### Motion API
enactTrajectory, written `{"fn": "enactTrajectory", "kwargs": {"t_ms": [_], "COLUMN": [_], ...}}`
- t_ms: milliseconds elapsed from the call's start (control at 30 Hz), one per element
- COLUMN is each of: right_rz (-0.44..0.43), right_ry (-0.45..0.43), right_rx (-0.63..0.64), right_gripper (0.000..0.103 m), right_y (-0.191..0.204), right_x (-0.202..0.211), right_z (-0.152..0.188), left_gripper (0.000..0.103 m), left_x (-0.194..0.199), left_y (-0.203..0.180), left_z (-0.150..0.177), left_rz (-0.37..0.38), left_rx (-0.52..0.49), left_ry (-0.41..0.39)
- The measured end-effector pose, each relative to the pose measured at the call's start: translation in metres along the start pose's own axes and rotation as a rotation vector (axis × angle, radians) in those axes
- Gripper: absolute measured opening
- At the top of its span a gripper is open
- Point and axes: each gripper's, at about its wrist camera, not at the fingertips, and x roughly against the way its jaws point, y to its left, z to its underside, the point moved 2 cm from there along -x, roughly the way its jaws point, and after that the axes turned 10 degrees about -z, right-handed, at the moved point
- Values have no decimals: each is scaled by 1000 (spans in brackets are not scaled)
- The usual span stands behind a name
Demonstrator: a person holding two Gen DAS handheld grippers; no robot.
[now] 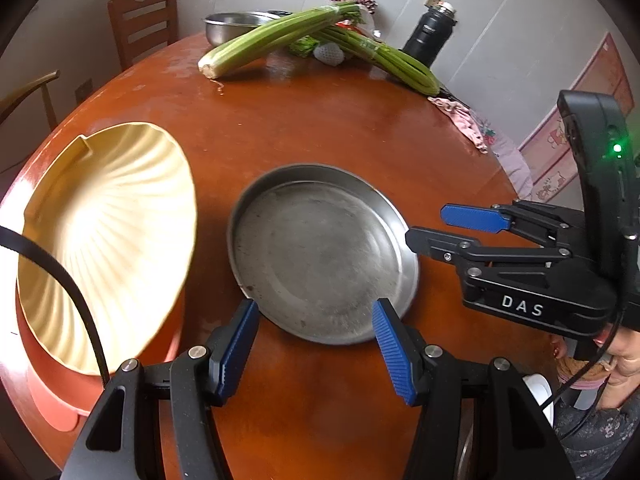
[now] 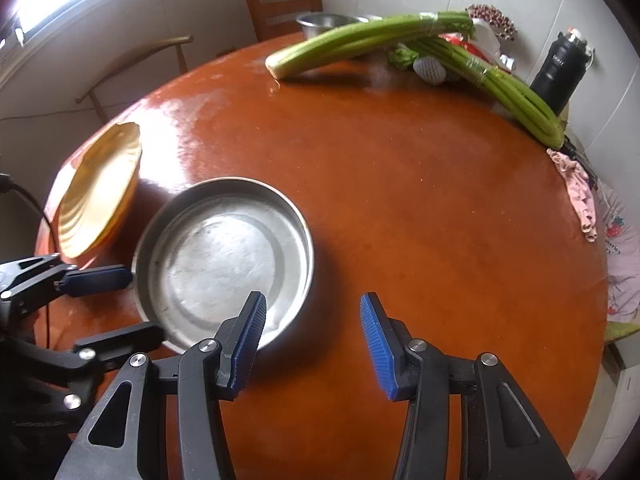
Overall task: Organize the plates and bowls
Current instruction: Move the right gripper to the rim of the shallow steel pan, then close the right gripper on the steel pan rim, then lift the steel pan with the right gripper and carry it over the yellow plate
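Left wrist: steel plate [image 1: 320,256] (empty) ahead of hand-held gripper [image 1: 316,348]

"DAS" on right tool [image 1: 452,228]

Left claw [image 1: 316,352] pitched steeply down, jaws apart, nothing between the blue pads. Right claw [image 2: 312,346] same: pitched down, jaws parted, empty. Seen from the left camera, the right claw [image 1: 452,226] comes in from the right edge, fingers pointing left, a hand [image 1: 624,364] gripping its handle below.
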Motion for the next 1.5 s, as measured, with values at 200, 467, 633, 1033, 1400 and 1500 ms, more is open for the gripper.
{"fn": "enactTrajectory", "kwargs": {"t_ms": [200,467,633,1033,1400,1500], "right_rz": [-57,-111,-113,-92,-80,-81], "right_ry": [44,73,74,20,-57,-77], "right_rx": [-7,4,12,16,19,18], "right_gripper": [44,39,39,39,39,39], "right_y": [-8,-6,-1,8,23,31], "right_x": [-21,-36,-36,-6,40,50], "right_z": [-9,-8,-8,-4,7,7], "left_gripper": [59,59,59,59,59,59], "left_x": [-9,-21,-22,1,37,49], "left_y": [6,-2,-4,-9,-13,-9], "left_z": [-4,-2,-3,-8,-2,0], "left_rz": [-45,-40,-33,-13,-6,0], "left_rx": [16,-8,-9,-19,-42,-42], "left_ry": [23,43,36,-24,-91,-113]}}
